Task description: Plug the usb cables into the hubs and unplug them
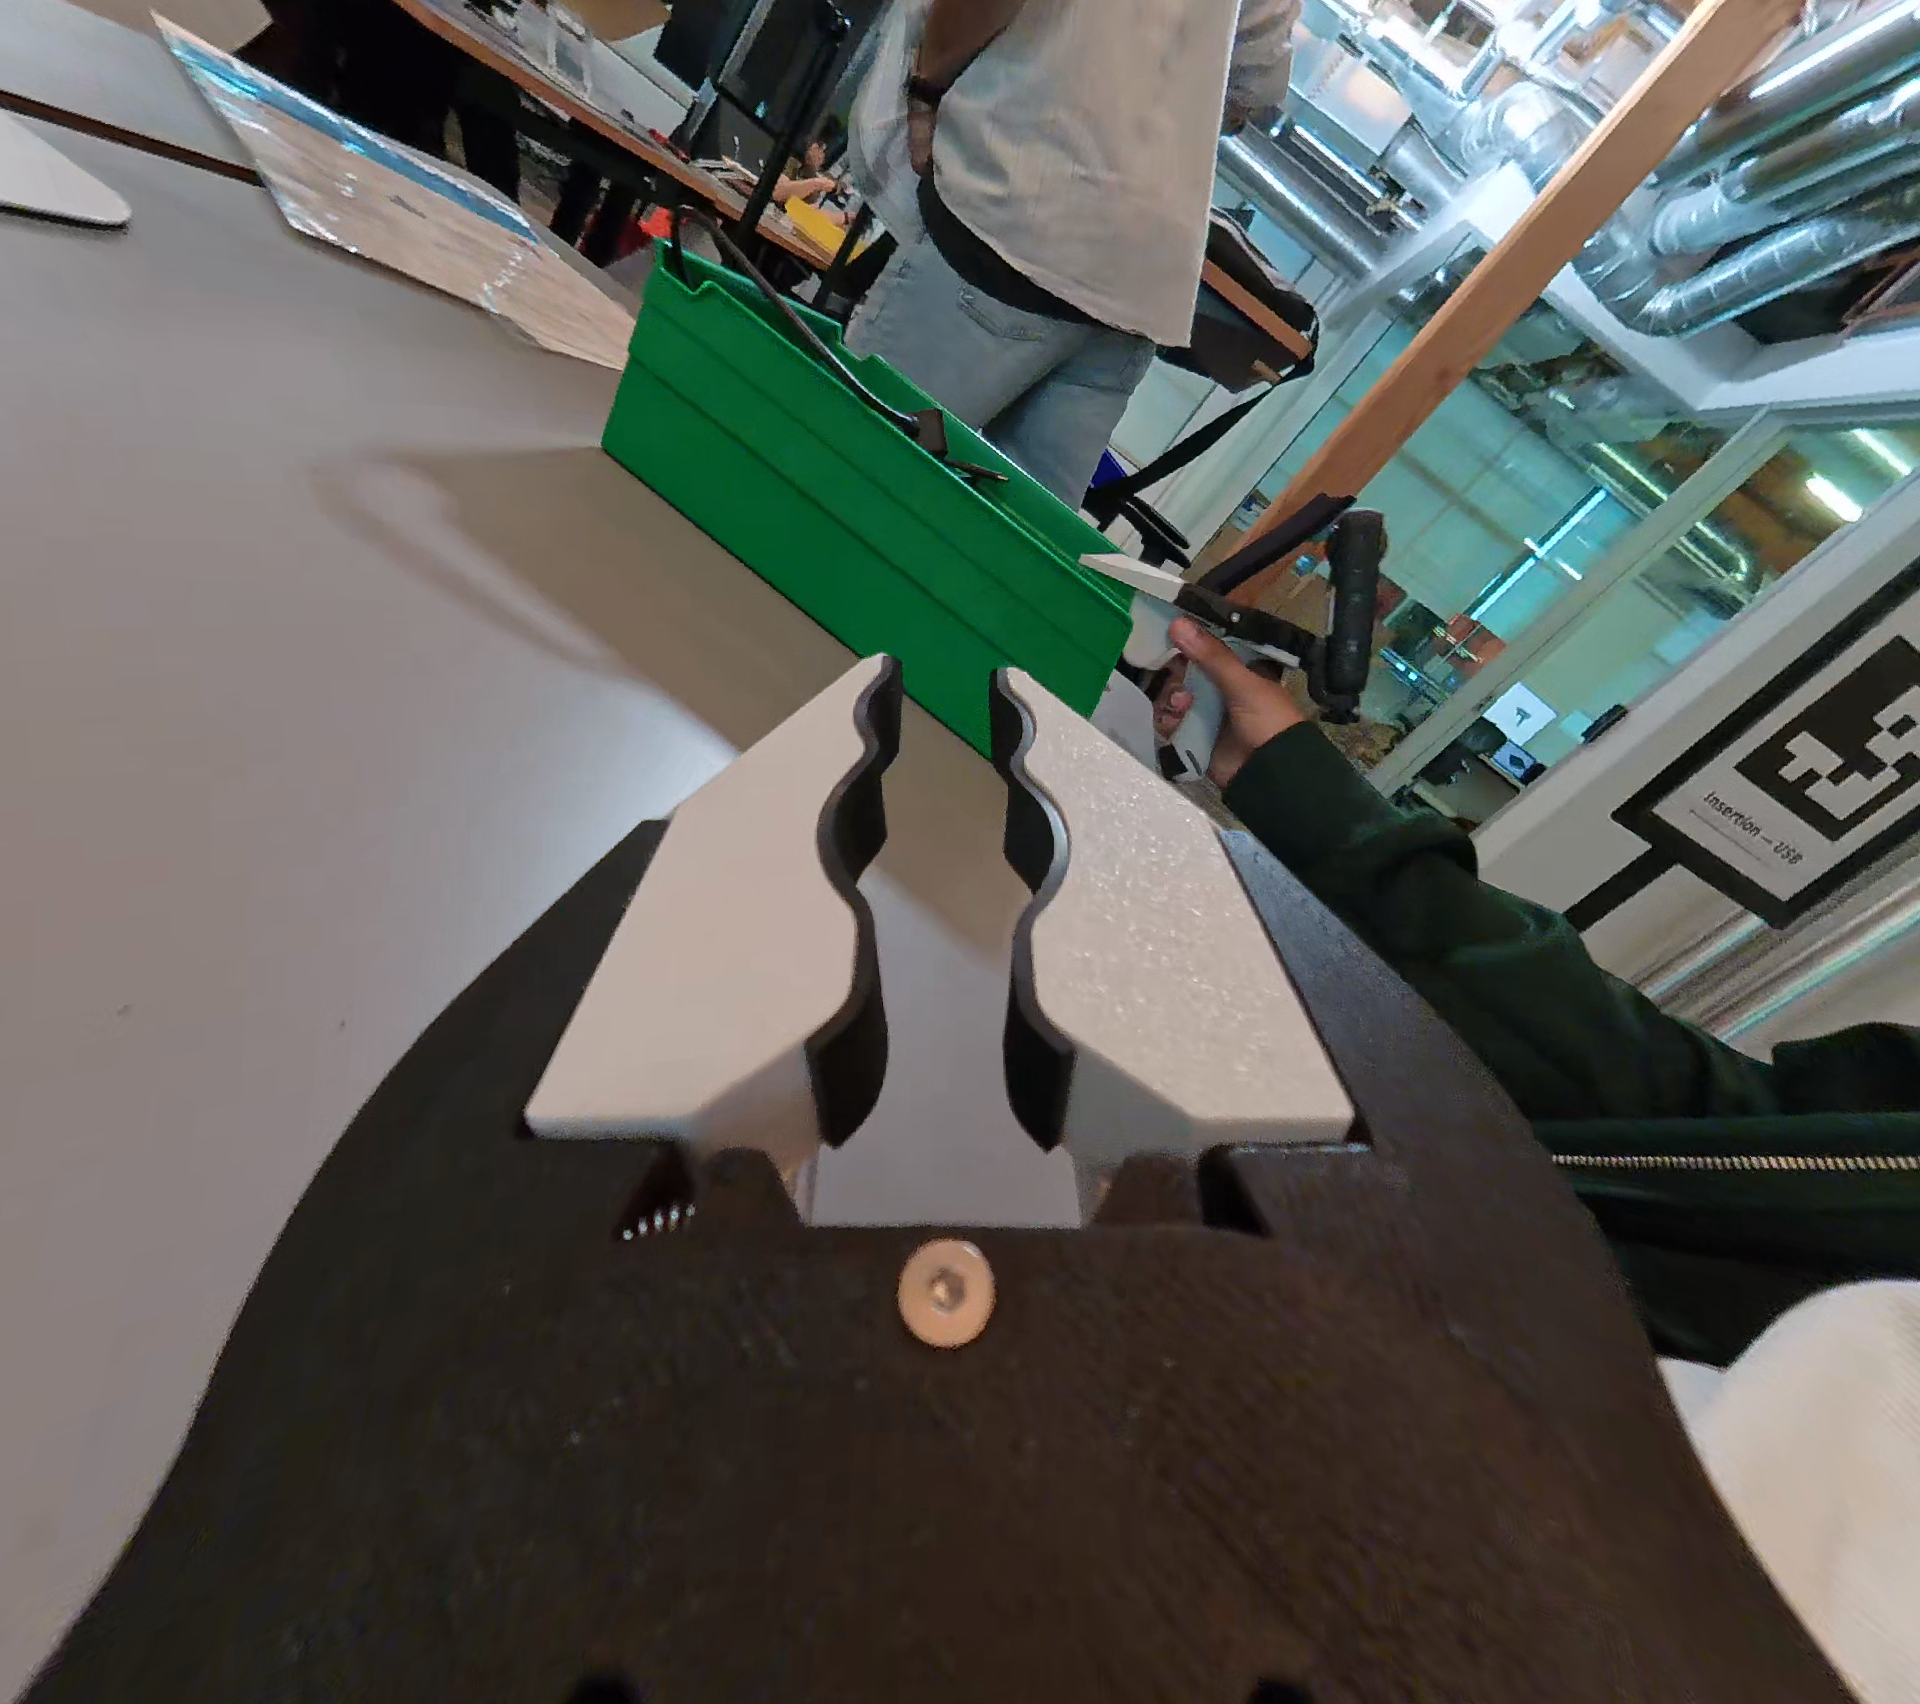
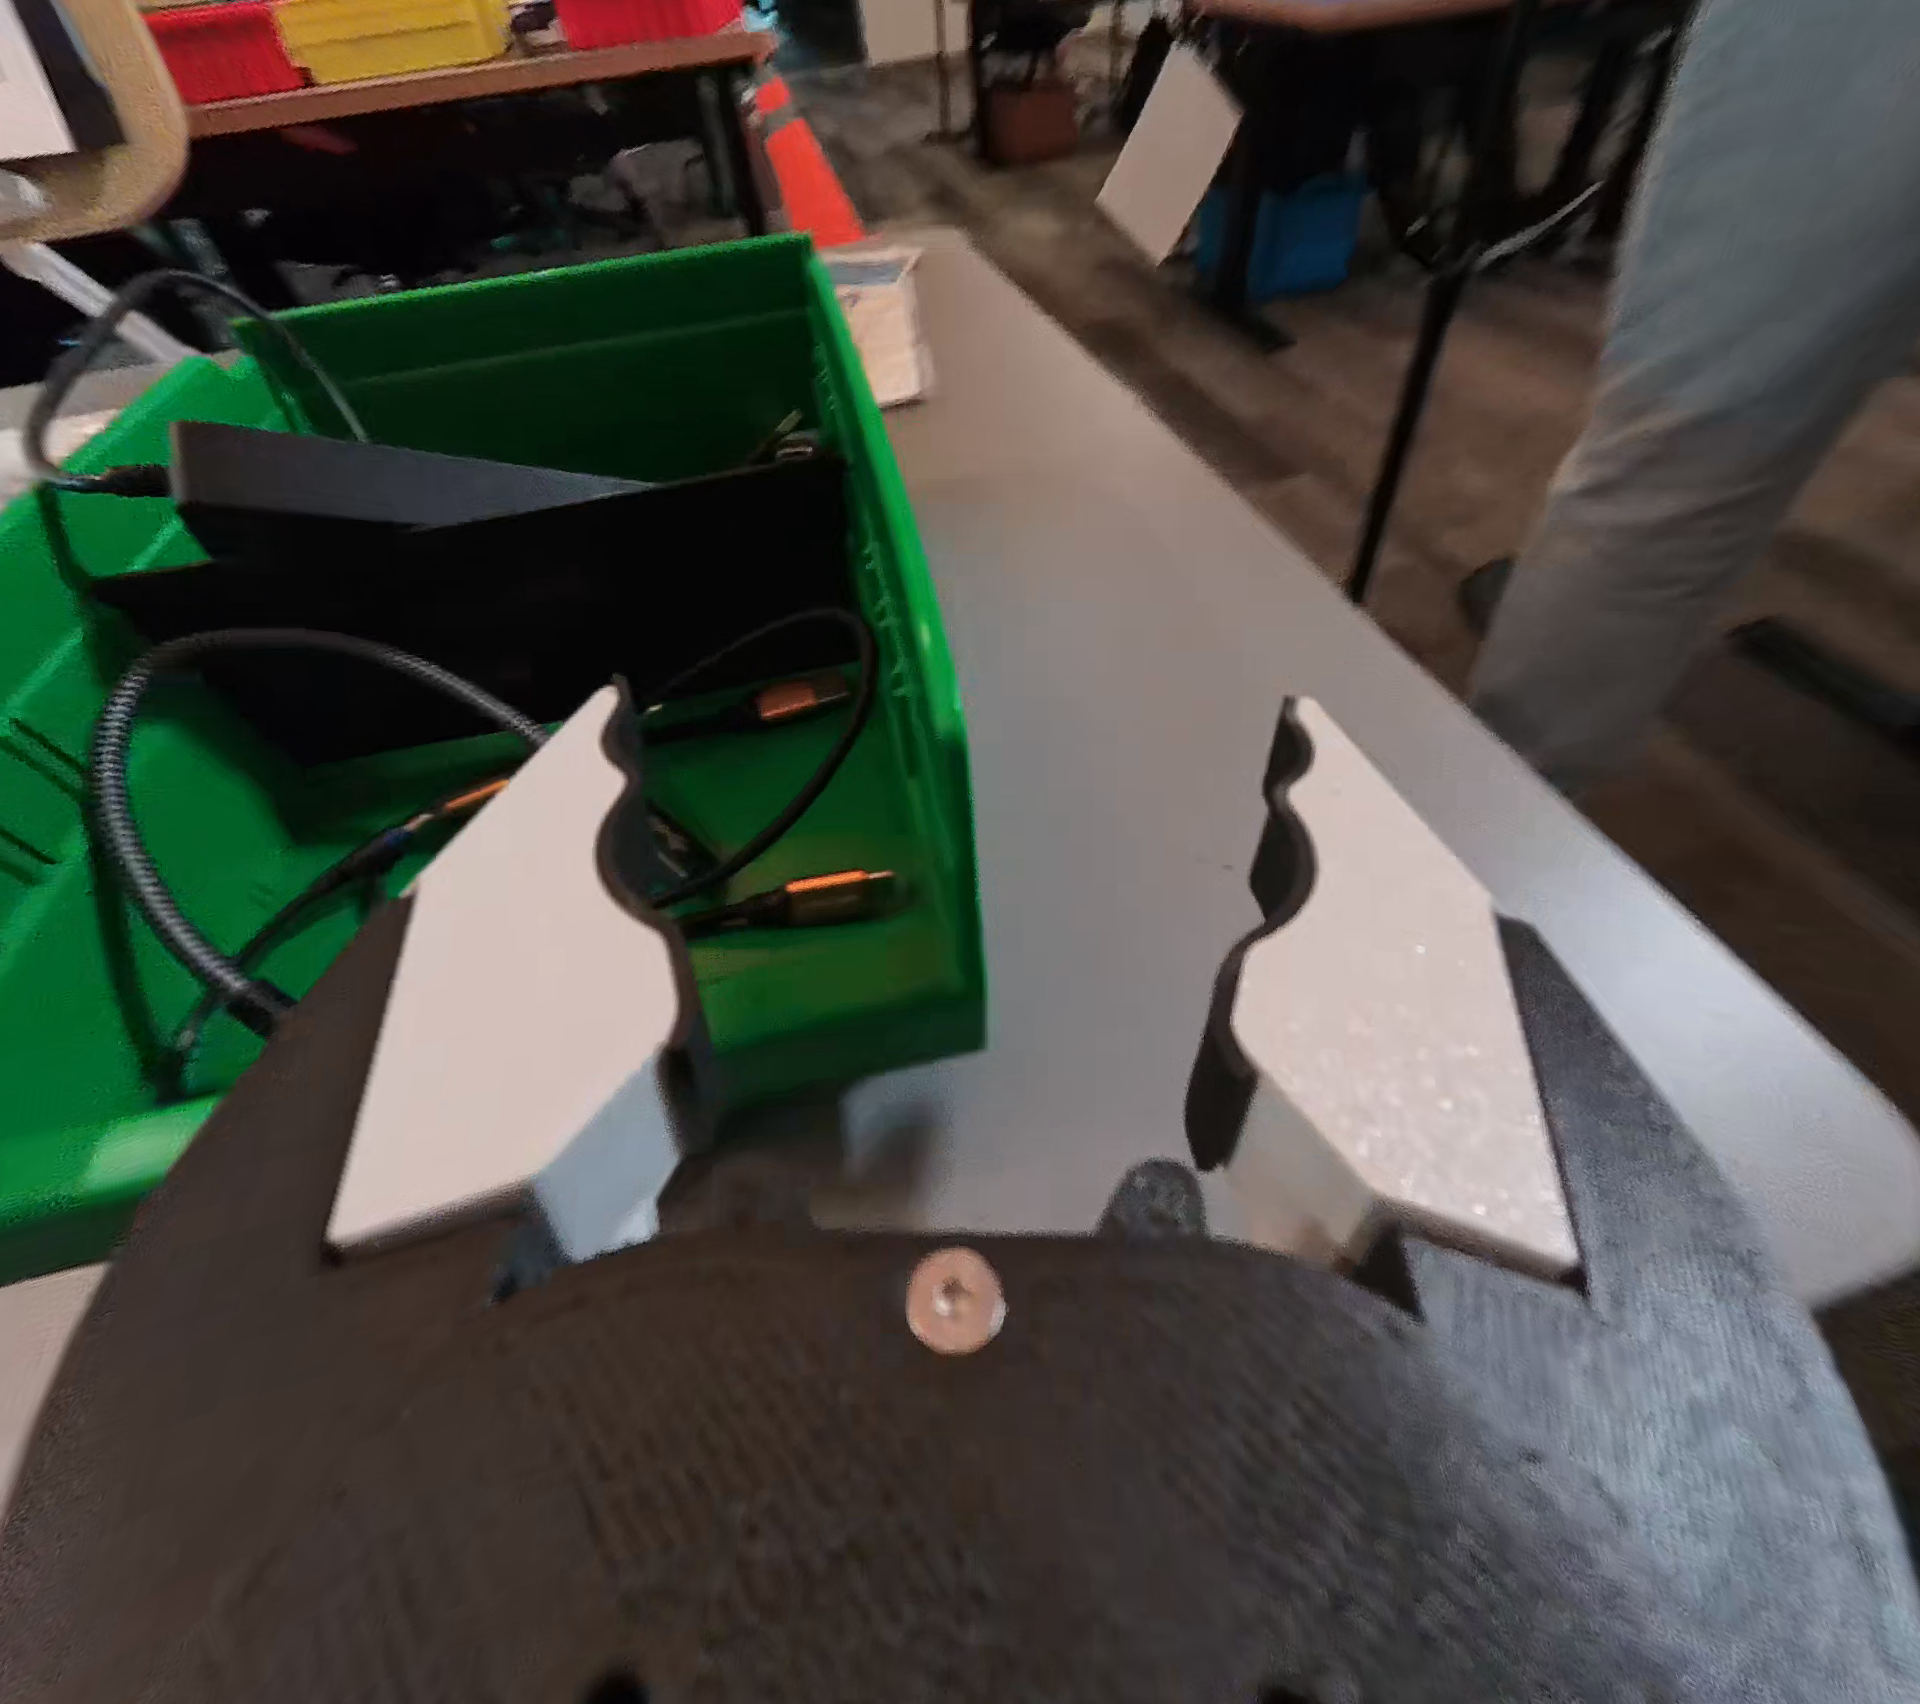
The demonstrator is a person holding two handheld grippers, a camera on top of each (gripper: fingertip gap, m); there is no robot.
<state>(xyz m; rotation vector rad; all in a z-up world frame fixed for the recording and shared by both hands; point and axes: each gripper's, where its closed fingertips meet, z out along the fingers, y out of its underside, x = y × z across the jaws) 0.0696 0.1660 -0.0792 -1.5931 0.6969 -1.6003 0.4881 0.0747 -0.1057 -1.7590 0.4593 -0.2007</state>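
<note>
Just ahead and left of the right gripper (image 2: 951, 709), spread wide and empty, USB cables (image 2: 831, 894) lie in the green bin (image 2: 925, 823); beyond them sits a black hub (image 2: 395, 475). The left gripper (image 1: 943, 683), narrow and empty, faces the bin's outer wall. Likely step: reaching for a cable; next, closing on a plug.

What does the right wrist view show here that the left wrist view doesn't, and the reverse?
Only the right wrist view looks into the green bin: a black hub, a braided cable and orange-tipped USB plugs, framed by the wide-open right gripper.

Only the left wrist view shows the left gripper, narrowly open and empty, and a marker sign.

Both show the bin on the grey table and a standing person.
</note>
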